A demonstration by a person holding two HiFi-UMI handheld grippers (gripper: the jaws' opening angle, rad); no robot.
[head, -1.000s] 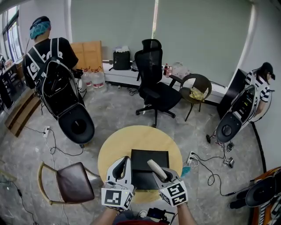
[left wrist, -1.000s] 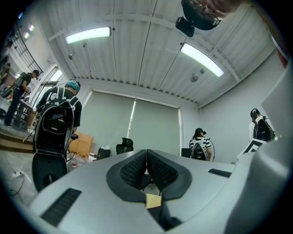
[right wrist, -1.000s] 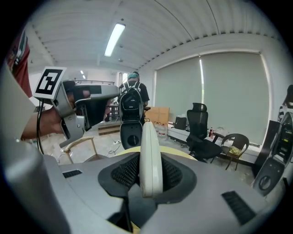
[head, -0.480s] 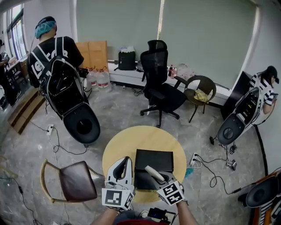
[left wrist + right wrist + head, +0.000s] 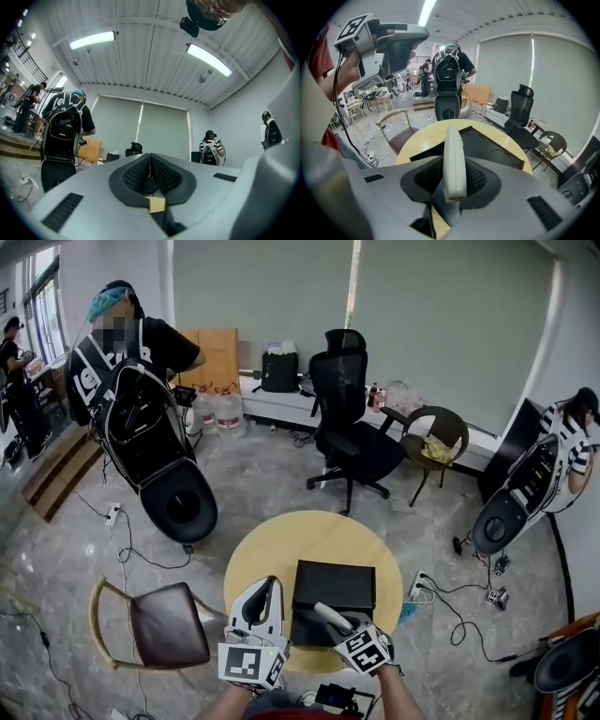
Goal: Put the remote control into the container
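A white remote control (image 5: 329,616) (image 5: 454,157) is clamped between the jaws of my right gripper (image 5: 343,626) (image 5: 454,177), which is shut on its near end. The remote points forward over the near part of the black open container (image 5: 334,585) (image 5: 488,146) on the round yellow table (image 5: 281,545) (image 5: 423,138). My left gripper (image 5: 268,586) (image 5: 150,165) stands to the left of the container, pointing up, shut and holding nothing. It also shows at the upper left of the right gripper view as the left gripper (image 5: 379,40).
A wooden chair with a brown seat (image 5: 167,623) stands close to the table's left. A black office chair (image 5: 352,432) is beyond the table. People with black rigs stand at the far left (image 5: 141,418) and the right (image 5: 572,446). Cables and power strips lie on the floor.
The right gripper has sunk a little with the remote, now lower over the container's near part. The left gripper holds its place. The head view has shifted slightly.
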